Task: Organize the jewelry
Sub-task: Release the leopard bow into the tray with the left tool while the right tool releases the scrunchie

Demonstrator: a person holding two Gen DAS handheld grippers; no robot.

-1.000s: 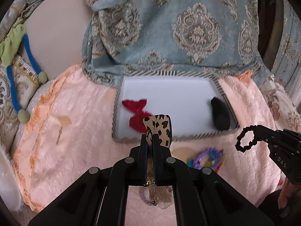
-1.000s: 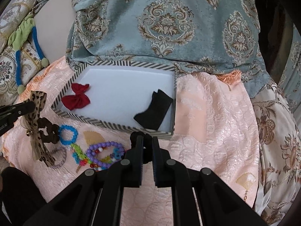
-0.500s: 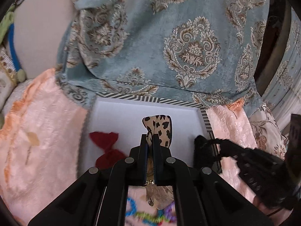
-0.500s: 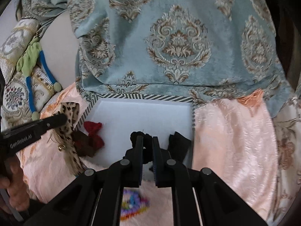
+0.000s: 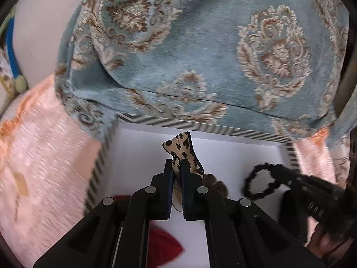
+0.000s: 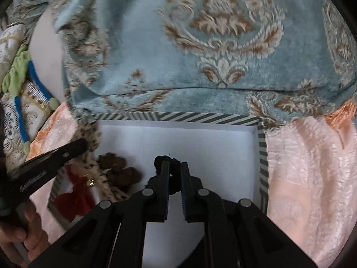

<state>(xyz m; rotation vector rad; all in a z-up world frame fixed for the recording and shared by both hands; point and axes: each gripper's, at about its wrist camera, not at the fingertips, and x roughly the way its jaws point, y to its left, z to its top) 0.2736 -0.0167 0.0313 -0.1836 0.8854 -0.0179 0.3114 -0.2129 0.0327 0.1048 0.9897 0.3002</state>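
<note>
Both loads over striped tray point(image 6: 262, 156). Left gripper point(image 5: 176, 167) clenched on leopard bow point(image 5: 184, 149), long axis hanging down beside red bow point(image 6: 74, 198). Right gripper point(image 6: 174, 169) clenched on black scrunchie point(image 5: 258, 184), nearer tray's bare middle.

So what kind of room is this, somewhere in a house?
Probably a home, on a bed or sofa. A patterned blue cushion sits behind a pink bedspread, and a striped-rim tray rests on that soft cover rather than on a workbench.
</note>
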